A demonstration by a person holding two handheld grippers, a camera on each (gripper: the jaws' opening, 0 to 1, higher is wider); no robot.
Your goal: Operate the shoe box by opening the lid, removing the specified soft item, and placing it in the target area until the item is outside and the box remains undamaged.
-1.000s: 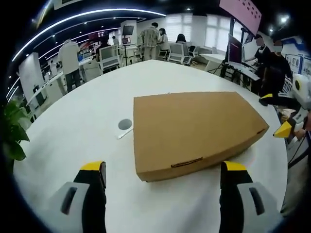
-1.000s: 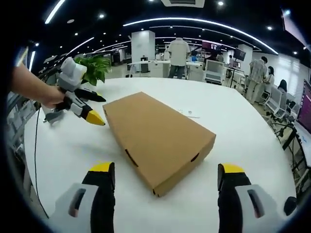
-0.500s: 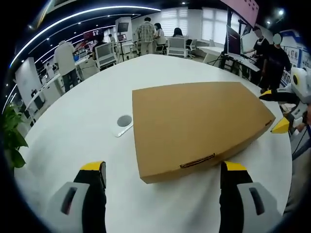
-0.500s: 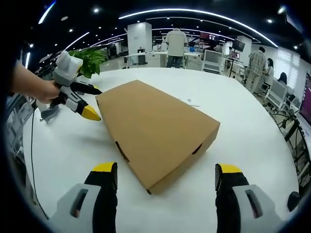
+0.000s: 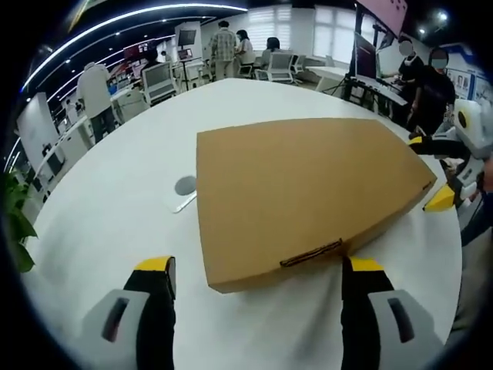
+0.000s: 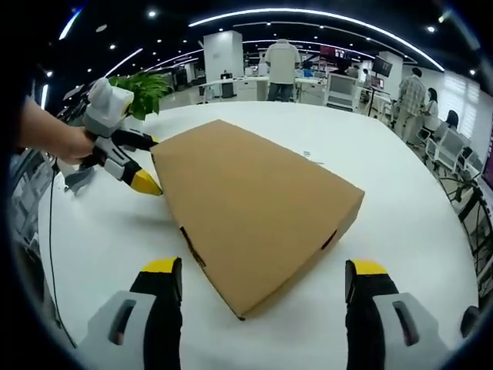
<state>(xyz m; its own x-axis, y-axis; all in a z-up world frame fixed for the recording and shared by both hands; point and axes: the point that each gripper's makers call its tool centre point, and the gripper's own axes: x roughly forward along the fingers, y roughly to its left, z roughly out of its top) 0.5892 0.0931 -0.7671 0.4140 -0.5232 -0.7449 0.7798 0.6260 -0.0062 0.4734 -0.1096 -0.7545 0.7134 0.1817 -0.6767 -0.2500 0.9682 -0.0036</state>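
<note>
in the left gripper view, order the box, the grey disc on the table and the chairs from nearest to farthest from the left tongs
1. Box: right ahead, its front edge by the left tongs.
2. Grey disc: on the table, left of the box.
3. Chairs: past the table's far edge.

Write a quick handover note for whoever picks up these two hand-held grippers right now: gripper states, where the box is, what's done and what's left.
Left hand-held gripper: open, empty, jaws either side of the shoe box's near edge.
Right hand-held gripper: open, empty, at the box's near corner.
Box: flat on the white table, lid shut, no visible damage.
Done: approach only.
Left: open the lid, remove the soft item (not visible yet), place it in the target area.
</note>
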